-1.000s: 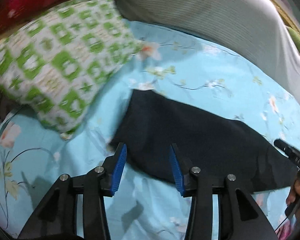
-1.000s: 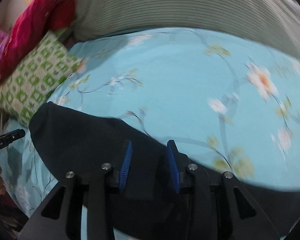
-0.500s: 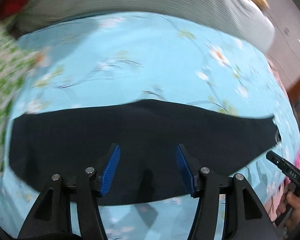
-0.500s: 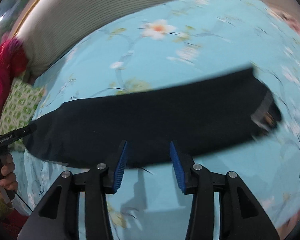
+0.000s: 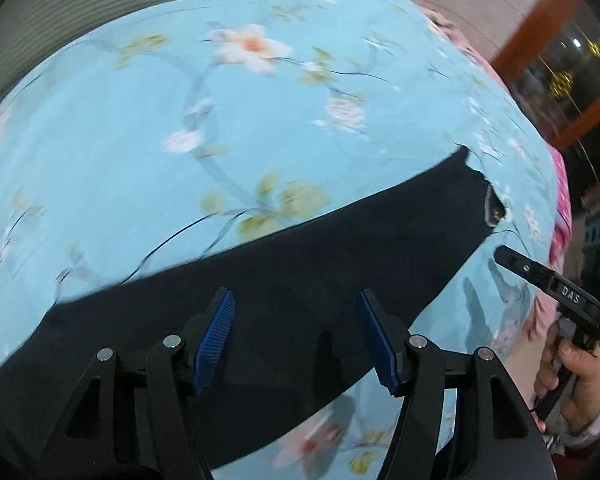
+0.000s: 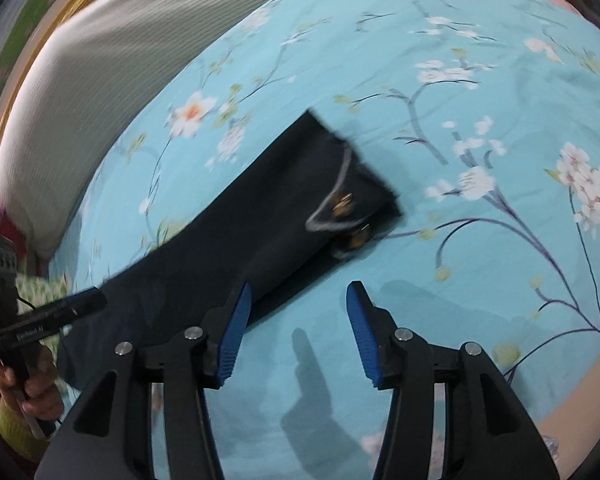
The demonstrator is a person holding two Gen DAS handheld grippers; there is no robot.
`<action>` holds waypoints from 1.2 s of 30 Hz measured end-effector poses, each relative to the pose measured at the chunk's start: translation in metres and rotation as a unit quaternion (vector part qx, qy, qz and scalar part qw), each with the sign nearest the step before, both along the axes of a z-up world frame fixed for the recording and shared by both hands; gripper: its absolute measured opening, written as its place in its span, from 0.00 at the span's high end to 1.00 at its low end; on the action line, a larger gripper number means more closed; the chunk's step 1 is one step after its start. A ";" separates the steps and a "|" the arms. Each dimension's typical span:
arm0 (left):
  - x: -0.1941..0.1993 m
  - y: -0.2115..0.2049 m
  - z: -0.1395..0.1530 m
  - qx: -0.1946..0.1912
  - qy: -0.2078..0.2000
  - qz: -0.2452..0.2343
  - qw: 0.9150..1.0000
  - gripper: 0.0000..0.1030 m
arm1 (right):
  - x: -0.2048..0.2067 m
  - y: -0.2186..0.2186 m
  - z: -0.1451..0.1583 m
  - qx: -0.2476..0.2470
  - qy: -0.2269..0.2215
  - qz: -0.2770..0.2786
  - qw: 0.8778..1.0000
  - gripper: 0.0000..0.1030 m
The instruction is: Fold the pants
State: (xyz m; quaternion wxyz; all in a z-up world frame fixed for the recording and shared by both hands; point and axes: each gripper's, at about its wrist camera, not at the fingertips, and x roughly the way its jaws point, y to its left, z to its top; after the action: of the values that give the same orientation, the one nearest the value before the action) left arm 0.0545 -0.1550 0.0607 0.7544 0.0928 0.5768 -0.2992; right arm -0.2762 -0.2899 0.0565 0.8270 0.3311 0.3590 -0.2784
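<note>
Both my grippers have swung along the bed within the last second: the green-patterned pillow that sat up left of the left gripper a second ago is gone from its view, and the waistband end of the dark pants now shows up and to its right. The jaws of both have just been opening, with nothing clamped between them. My left pair hangs spread over the middle of the pants. My right gripper hangs spread too, over bare floral bedsheet, with the pants' near edge just at its left finger and the waistband with its buttons ahead and slightly left. I judge the pants already lie folded lengthwise in one long strip, so I'm now lining up on the waist end for the crosswise fold.
</note>
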 end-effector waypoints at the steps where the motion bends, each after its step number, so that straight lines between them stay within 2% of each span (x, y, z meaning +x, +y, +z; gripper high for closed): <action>1: 0.004 -0.012 -0.001 0.002 0.002 -0.011 1.000 0.38 | -0.001 -0.005 0.000 0.006 -0.006 -0.009 1.000 0.50; 6: 0.017 -0.063 -0.011 0.009 0.006 -0.059 0.998 0.38 | -0.006 -0.022 -0.006 0.037 -0.029 -0.030 0.998 0.50; 10: 0.026 -0.112 -0.021 0.007 0.026 -0.112 0.993 0.37 | -0.003 -0.032 -0.016 0.066 -0.048 -0.039 0.996 0.50; 14: 0.035 -0.142 -0.032 0.006 0.048 -0.139 0.989 0.37 | 0.000 -0.037 -0.022 0.074 -0.065 -0.036 0.995 0.51; 16: 0.040 -0.162 -0.042 0.011 0.065 -0.155 0.986 0.37 | -0.001 -0.040 -0.023 0.080 -0.078 -0.039 0.993 0.58; 18: 0.043 -0.176 -0.051 0.015 0.083 -0.166 0.983 0.37 | -0.006 -0.044 -0.025 0.081 -0.087 -0.050 0.992 0.88; 21: 0.042 -0.200 -0.063 0.027 0.096 -0.182 0.978 0.37 | -0.021 -0.054 -0.033 0.116 -0.125 -0.067 0.983 0.89; 24: 0.041 -0.223 -0.073 0.023 0.111 -0.198 0.974 0.39 | -0.026 -0.054 -0.035 0.120 -0.131 -0.062 0.982 0.89; 26: 0.040 -0.231 -0.075 0.013 0.113 -0.204 0.972 0.45 | -0.027 -0.054 -0.035 0.119 -0.131 -0.058 0.982 0.89; 29: 0.040 -0.238 -0.074 -0.011 0.114 -0.209 0.971 0.68 | -0.029 -0.056 -0.037 0.125 -0.134 -0.054 0.982 0.89; 30: 0.039 -0.239 -0.073 -0.018 0.116 -0.211 0.970 0.79 | -0.030 -0.056 -0.037 0.123 -0.133 -0.052 0.982 0.89; 34: 0.031 -0.237 -0.064 -0.025 0.092 -0.219 0.971 0.88 | -0.029 -0.056 -0.034 0.118 -0.133 -0.041 0.983 0.89; 36: 0.030 -0.230 -0.056 -0.034 0.087 -0.214 0.972 0.89 | -0.028 -0.056 -0.030 0.123 -0.146 -0.032 0.981 0.89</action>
State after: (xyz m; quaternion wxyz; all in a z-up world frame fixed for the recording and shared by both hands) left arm 0.0847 -0.3850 0.0050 0.6223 0.1625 0.5964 -0.4802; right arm -0.3042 -0.3458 0.0263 0.8145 0.4785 0.2548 -0.2069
